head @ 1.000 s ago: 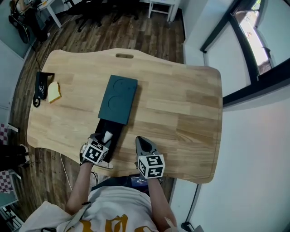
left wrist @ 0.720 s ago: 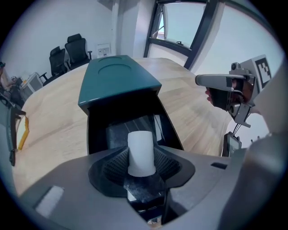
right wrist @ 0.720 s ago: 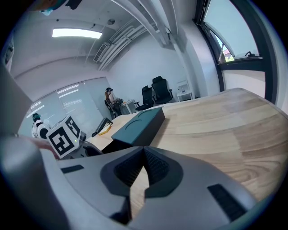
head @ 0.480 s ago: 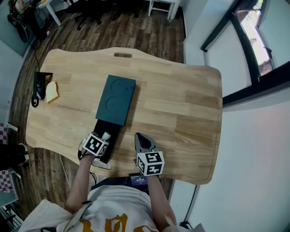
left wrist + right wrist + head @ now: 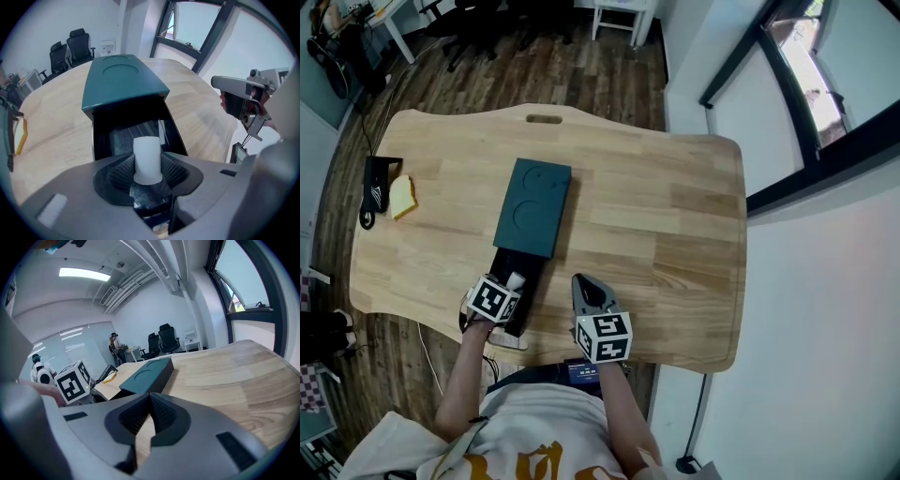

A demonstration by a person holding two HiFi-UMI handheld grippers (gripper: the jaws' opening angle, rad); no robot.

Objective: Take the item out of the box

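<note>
Your left gripper (image 5: 149, 177) hides the white cylinder (image 5: 147, 154) at its base and the near end of the black tray (image 5: 123, 136) beneath it.

A light wooden table with rounded corners (image 5: 675, 225) is seen from above, and a narrow slot (image 5: 544, 119) is cut near its far edge. A flat dark teal box sleeve (image 5: 532, 208) is laid left of centre, with its black inner tray (image 5: 514, 270) drawn out toward the near edge. At the left edge, a yellow wedge-shaped piece (image 5: 401, 196) is set just beside a black looped strap (image 5: 373, 187).
</note>
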